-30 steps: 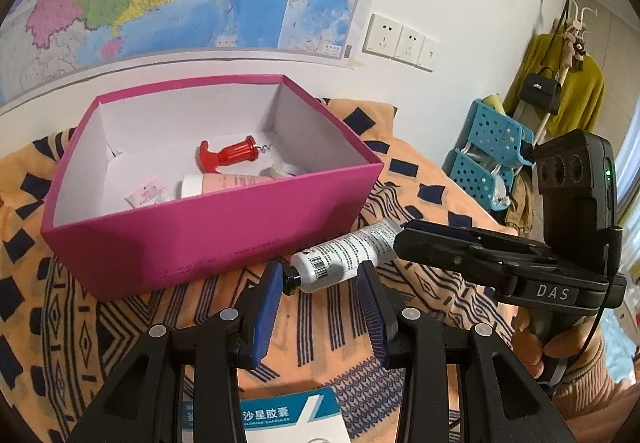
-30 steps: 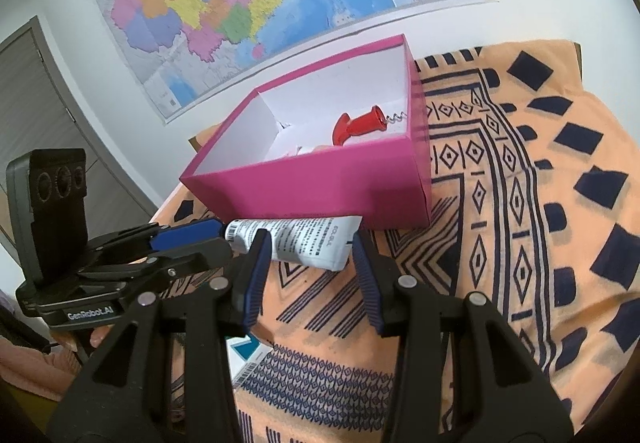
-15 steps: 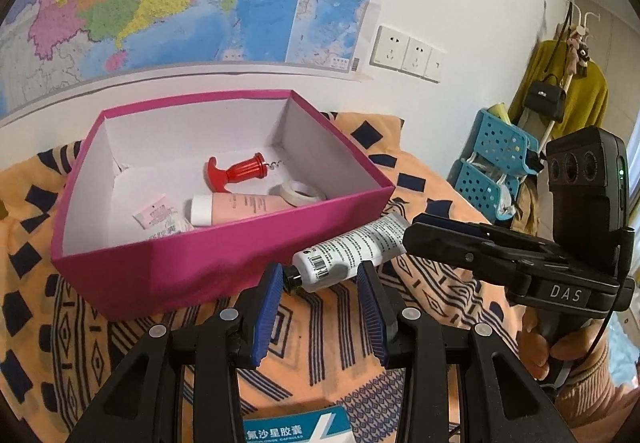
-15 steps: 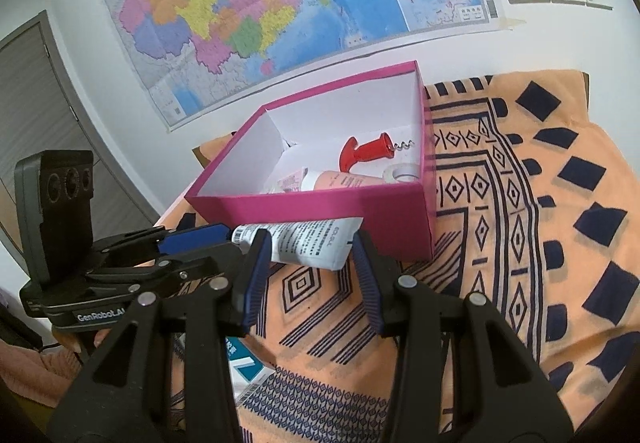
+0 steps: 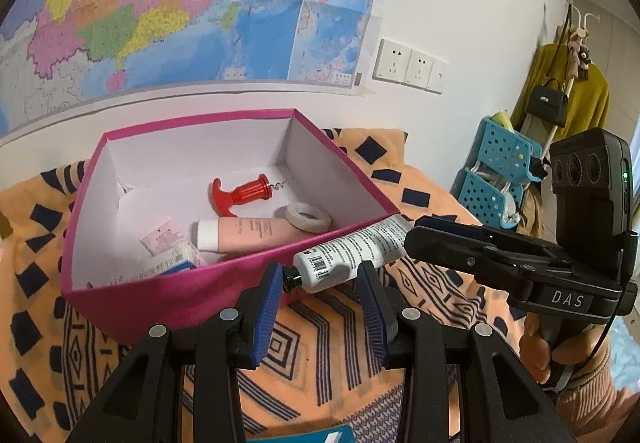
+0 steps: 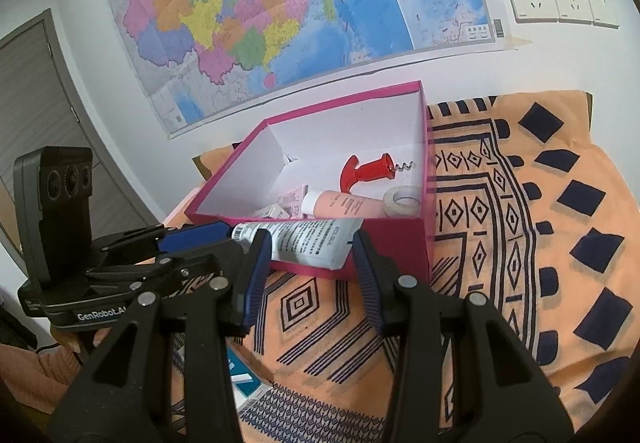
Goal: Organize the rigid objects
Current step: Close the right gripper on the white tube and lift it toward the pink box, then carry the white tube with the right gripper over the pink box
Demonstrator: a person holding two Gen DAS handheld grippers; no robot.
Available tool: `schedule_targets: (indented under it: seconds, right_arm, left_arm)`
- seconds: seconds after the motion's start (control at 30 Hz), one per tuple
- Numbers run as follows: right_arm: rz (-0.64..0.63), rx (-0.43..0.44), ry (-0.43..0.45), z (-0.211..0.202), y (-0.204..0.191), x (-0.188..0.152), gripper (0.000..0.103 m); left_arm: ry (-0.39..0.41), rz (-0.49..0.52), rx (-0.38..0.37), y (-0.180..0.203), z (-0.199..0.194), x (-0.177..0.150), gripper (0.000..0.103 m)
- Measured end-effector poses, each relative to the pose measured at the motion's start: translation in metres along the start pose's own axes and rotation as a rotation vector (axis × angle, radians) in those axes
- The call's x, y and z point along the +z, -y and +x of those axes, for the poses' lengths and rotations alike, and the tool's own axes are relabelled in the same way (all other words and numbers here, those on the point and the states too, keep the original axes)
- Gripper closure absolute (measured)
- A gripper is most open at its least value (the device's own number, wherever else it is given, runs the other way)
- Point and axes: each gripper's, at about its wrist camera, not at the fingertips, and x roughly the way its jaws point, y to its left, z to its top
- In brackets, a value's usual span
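Left wrist view
Tube: white tube lay crosswise between both grippers, cap toward left gripper, above the pink box front rim.

Right wrist view
Grip: right gripper clamped the crimped end; left gripper held the cap end.

My surface is an orange cloth with dark blue geometric patterns; on it sits an open magenta cardboard box, and nearer me, a blue-and-white medicine carton.
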Motion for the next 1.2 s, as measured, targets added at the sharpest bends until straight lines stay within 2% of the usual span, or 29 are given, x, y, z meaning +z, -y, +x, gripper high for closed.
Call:
schedule_targets:
  seconds: [1.2]
  right_arm:
    - [0.001, -0.015, 0.008, 0.016, 0.015, 0.023, 0.058]
  left_arm:
    - [0.008, 0.004, 0.03, -0.006, 0.022, 0.028, 0.065]
